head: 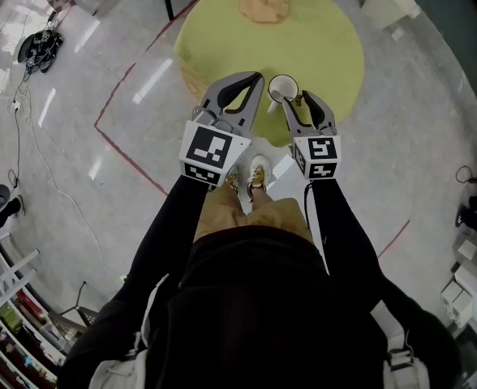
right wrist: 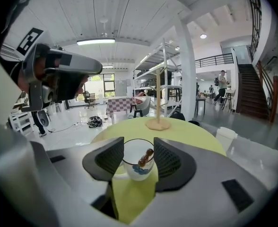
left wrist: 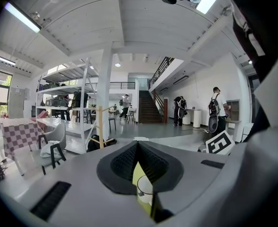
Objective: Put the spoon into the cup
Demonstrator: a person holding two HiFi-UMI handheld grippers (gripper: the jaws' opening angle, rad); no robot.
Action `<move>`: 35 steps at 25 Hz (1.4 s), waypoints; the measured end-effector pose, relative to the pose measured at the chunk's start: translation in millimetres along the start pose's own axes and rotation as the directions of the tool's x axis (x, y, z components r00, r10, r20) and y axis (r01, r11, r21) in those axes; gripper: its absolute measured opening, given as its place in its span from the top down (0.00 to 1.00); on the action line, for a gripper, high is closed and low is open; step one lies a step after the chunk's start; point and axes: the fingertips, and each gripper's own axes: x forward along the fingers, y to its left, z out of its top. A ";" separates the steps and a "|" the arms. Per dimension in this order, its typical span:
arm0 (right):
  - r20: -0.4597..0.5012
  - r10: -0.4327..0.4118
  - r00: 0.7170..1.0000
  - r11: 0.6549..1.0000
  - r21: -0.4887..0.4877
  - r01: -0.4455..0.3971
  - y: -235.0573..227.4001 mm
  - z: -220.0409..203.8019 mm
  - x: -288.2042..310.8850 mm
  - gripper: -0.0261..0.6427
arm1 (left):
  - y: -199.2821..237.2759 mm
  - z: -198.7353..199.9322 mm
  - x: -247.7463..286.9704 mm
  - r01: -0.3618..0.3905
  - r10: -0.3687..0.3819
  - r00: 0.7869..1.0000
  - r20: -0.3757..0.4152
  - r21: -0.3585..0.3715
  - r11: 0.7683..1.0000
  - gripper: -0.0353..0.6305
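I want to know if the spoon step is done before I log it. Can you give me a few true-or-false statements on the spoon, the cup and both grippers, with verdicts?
1. The spoon stands inside the cup. True.
2. The right gripper is clamped on the spoon. False: its fingers stand apart, with the cup seen between them, and the spoon is free of them.
3. The left gripper has its fingers together with nothing between them. True.
4. The cup lies tipped over on the floor. False: it stands upright on the yellow-green table.
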 end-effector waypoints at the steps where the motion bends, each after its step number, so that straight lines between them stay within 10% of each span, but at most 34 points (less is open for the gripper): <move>1: 0.003 -0.009 1.000 1.000 -0.003 0.009 -1.8 -0.1 -0.9 0.64 | -0.9 -0.4 0.1 0.000 0.000 1.000 0.000 0.000 1.000 0.92; 35: 0.124 -0.074 0.990 0.997 -0.010 0.076 -17.4 48.9 -16.2 0.62 | 9.2 17.9 5.0 -0.023 0.023 0.999 0.049 0.001 1.000 0.92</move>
